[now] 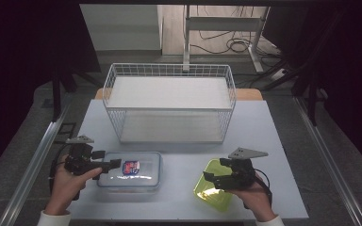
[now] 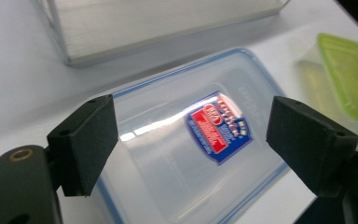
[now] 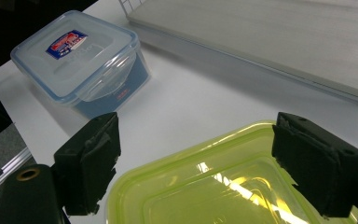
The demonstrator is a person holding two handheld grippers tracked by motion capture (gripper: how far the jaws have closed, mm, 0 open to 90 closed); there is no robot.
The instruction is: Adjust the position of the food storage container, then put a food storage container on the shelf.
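clear container [image 1: 131, 170] with a blue-rimmed lid and a red-and-blue label sits at the front left of the white surface [image 1: 179, 207] in the high view, the left gripper [image 1: 115, 164] held over its left end. a yellow-green container [image 1: 209, 194] lies at front right, partly under the right gripper [image 1: 209, 176]. a white wire basket [image 1: 169, 101] with a shelf stands behind both, toward the far side.

left gripper view: the jaws stand wide apart above the clear container [image 2: 191, 140], its label between them; the yellow-green container [image 2: 349, 79] lies off to the right, apart from it.

right gripper view: the jaws gape wide over the near edge of the yellow-green container [image 3: 214, 186], touching nothing that can be seen. the clear container [image 3: 81, 60] rests well apart at upper left, the basket's base board [image 3: 270, 42] beyond.
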